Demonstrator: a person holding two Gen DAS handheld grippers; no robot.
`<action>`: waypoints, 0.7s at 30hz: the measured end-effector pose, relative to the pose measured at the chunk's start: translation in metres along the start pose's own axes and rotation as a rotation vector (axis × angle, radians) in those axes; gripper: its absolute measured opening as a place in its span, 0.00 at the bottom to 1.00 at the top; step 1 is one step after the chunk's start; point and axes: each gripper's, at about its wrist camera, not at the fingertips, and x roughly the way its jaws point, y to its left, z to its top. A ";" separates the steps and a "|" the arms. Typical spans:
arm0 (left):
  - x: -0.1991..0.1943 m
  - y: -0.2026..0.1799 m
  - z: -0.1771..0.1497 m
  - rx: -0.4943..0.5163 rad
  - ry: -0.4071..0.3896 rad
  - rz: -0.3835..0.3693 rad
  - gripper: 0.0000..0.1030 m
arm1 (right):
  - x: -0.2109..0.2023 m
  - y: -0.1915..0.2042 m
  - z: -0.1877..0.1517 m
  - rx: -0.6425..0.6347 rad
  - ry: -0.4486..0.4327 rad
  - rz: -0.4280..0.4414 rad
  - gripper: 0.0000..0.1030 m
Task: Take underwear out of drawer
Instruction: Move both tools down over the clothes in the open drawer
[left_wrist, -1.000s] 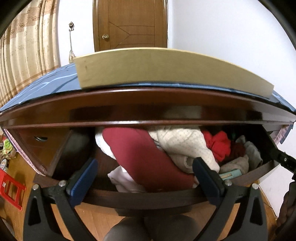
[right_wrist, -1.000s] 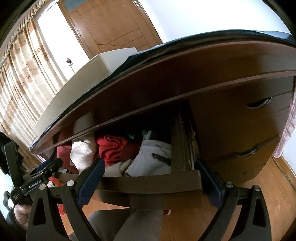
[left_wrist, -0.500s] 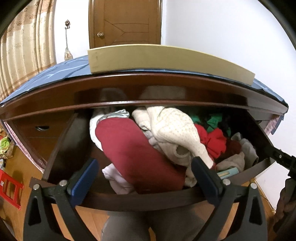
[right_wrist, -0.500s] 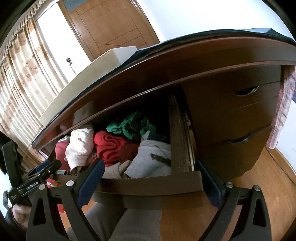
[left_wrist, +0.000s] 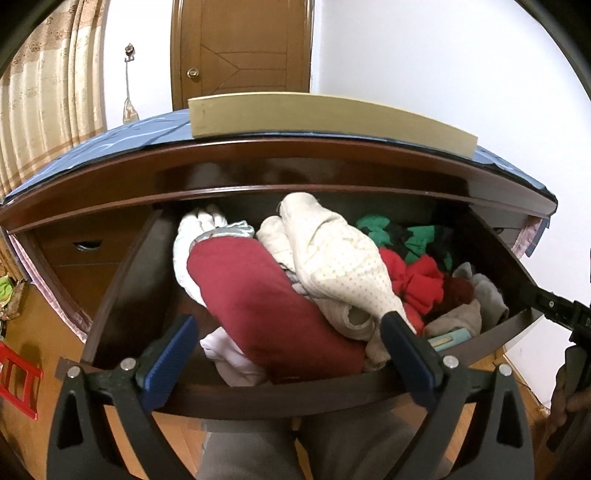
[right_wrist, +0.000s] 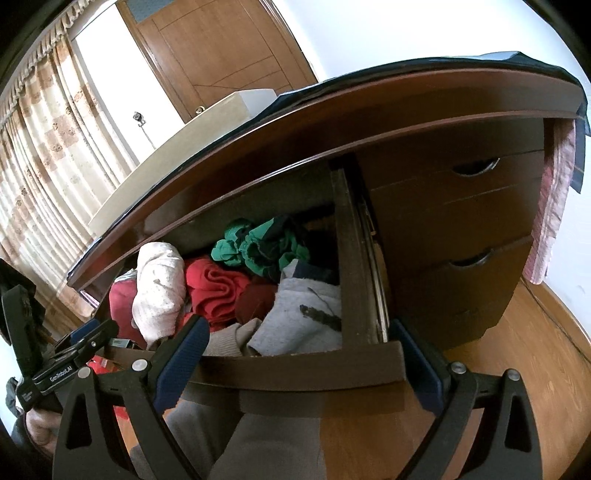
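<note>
The dark wooden drawer (left_wrist: 303, 397) stands pulled out, packed with clothes. In the left wrist view a dark red garment (left_wrist: 266, 299) lies at the front, a cream dotted one (left_wrist: 340, 262) beside it, then bright red (left_wrist: 421, 280), green (left_wrist: 417, 236) and grey (left_wrist: 484, 295) pieces. My left gripper (left_wrist: 291, 354) is open, its fingers straddling the drawer's front edge. My right gripper (right_wrist: 299, 354) is open at the drawer's front right corner (right_wrist: 369, 365), above the grey garment (right_wrist: 303, 314). I cannot tell which piece is underwear.
A tan box (left_wrist: 325, 118) lies on the blue-covered dresser top (left_wrist: 110, 144). Closed drawers (right_wrist: 461, 229) stand to the right of the open one. A red plastic item (left_wrist: 18, 376) sits on the wooden floor at left. A door and curtains stand behind.
The drawer has slid out towards me, uncovering more clothes, including the green piece at the back. Both grippers stayed open at its front edge.
</note>
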 end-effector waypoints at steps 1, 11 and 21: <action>-0.002 0.000 -0.001 0.002 0.000 -0.005 0.97 | -0.001 0.000 0.001 0.000 0.001 0.001 0.96; -0.022 0.001 -0.017 0.015 -0.006 -0.027 0.94 | -0.005 -0.002 0.003 0.000 0.005 0.010 0.96; -0.030 0.002 -0.022 0.016 -0.030 -0.021 0.93 | 0.002 -0.007 0.017 0.001 0.021 0.017 0.96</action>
